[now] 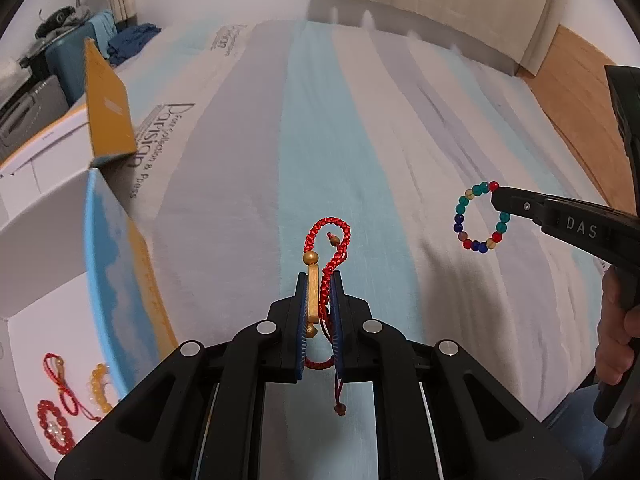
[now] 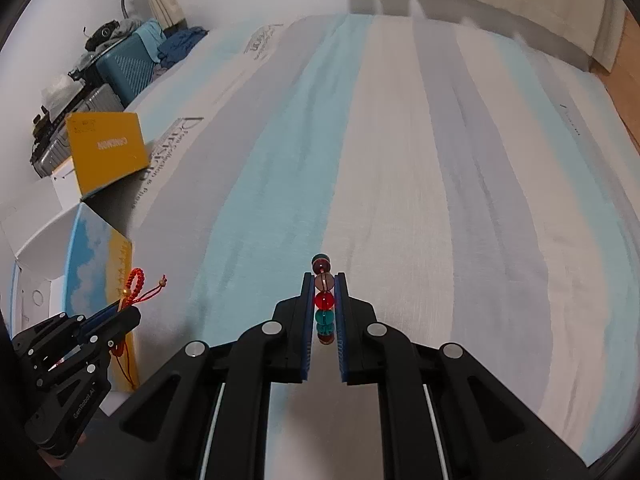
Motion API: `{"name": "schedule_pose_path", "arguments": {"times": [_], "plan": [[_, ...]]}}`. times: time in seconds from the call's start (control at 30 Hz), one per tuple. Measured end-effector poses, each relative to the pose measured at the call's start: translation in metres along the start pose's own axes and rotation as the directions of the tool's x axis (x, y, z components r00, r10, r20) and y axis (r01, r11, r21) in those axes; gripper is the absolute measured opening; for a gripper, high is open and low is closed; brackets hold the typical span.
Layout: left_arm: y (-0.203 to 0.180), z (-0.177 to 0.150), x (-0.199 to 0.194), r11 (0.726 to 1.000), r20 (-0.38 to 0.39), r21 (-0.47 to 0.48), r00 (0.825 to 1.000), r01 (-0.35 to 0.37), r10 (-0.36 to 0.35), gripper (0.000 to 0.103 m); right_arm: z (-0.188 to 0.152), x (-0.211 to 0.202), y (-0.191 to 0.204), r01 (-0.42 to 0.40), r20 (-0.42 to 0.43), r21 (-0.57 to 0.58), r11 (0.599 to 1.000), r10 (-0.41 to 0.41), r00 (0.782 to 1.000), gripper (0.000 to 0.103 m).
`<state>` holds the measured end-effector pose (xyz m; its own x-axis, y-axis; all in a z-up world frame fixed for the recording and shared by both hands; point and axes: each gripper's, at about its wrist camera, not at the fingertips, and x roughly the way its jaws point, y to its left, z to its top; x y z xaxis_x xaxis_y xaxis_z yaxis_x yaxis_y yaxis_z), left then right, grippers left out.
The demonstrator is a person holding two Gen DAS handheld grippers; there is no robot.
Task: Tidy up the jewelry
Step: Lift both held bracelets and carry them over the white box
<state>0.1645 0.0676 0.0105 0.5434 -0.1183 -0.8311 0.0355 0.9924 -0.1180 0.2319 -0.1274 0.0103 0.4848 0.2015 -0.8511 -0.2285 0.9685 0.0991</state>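
Black plastic left gripper [image 1: 320,280] and right gripper [image 2: 325,280] — blue ribbed pads inside each finger, round silver screws on the linkage arms. White "DAS" lettering on one finger side, "GenRobot.AI" on one body — blue denim beside the hand [image 1: 616,340].

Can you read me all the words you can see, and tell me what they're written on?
"DAS": right gripper finger.
"GenRobot.AI": left gripper body.
"Parisian", partly hidden: striped bedsheet; its smaller print is blurred.
Yellow box flap: mirrored print, unclear.
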Motion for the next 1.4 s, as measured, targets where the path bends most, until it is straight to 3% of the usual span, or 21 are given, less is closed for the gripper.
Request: {"name": "schedule_pose_path", "arguments": {"times": [0.77, 1.4], "plan": [[0.029, -0.014, -0.082, 0.999, 0.074, -0.025, 0.996, -0.041, 0.043, 0.009, -0.014, -0.064, 0.050, -0.029, 0.066, -0.044, 0.999, 0.032, 0.997, 0.009], [0.115, -0.043, -0.126, 0.983, 0.083, -0.129, 0.987, -0.128, 0.139, 0.009, -0.014, -0.074, 0.136, -0.095, 0.073, -0.149, 0.984, 0.106, 0.992, 0.009]]}}
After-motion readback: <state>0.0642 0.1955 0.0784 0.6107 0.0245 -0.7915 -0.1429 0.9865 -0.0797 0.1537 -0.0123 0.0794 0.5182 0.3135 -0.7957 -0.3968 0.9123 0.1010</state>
